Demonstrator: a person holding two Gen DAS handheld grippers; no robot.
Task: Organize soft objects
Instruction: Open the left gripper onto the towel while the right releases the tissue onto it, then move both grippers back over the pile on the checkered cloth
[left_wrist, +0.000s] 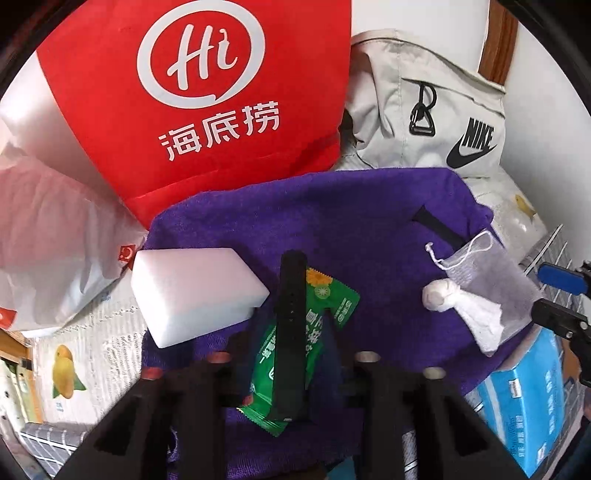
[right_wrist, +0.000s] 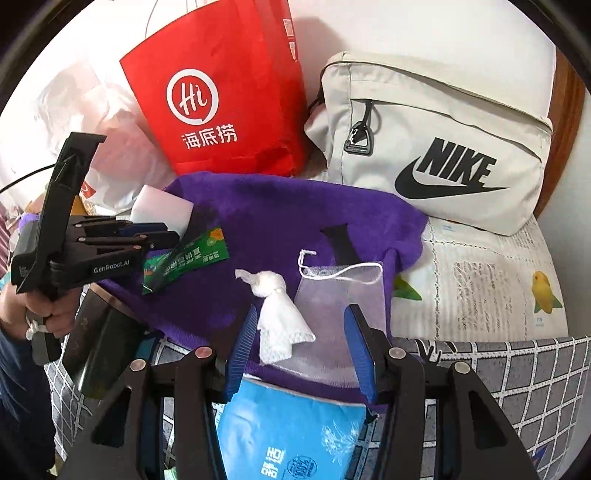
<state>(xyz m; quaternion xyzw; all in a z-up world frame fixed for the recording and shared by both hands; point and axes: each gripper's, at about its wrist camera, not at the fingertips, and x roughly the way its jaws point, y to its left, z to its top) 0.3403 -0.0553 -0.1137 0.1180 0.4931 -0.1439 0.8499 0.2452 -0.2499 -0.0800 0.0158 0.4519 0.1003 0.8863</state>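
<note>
While the right gripper (right_wrist: 301, 350) fingers gape around the tissue bundle (right_wrist: 275, 310), the left gripper (left_wrist: 291, 354) fingers' spread is unclear over the black strap (left_wrist: 291, 332)

Fuzzy purple towel (left_wrist: 332, 206); glossy green foil sachet (left_wrist: 314, 332); sheer mesh pouch (right_wrist: 332, 295).

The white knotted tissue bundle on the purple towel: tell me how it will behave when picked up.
The white knotted tissue bundle probably weighs almost nothing, being only thin crinkled paper. Its flared tail looks floppy and would likely droop, while the knotted head seems firmer to pinch. It may tear if squeezed hard. The right tongs stand open around it, above the purple towel.
</note>
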